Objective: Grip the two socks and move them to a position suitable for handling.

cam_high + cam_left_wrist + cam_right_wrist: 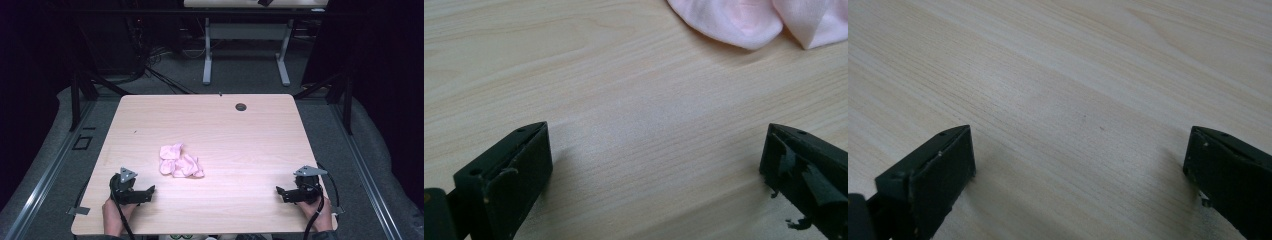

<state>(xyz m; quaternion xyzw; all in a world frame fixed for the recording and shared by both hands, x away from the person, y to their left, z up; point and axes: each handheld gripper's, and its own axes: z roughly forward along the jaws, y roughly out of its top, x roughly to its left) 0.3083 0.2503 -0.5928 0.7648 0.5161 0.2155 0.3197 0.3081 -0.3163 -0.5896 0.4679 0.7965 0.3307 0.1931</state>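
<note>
Pink cloth (180, 161) crumpled mid-frame on table (240, 135). Left gripper (145, 194) lower left, right gripper (282, 192) lower right: both jaws wide apart, holding nothing.

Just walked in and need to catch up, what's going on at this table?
A person holds a two-jaw gripper in each hand, both low near the front edge of the wooden table. The left gripper and right gripper are both open and hold nothing. A crumpled pink cloth lies untouched, nearer the left gripper.
</note>
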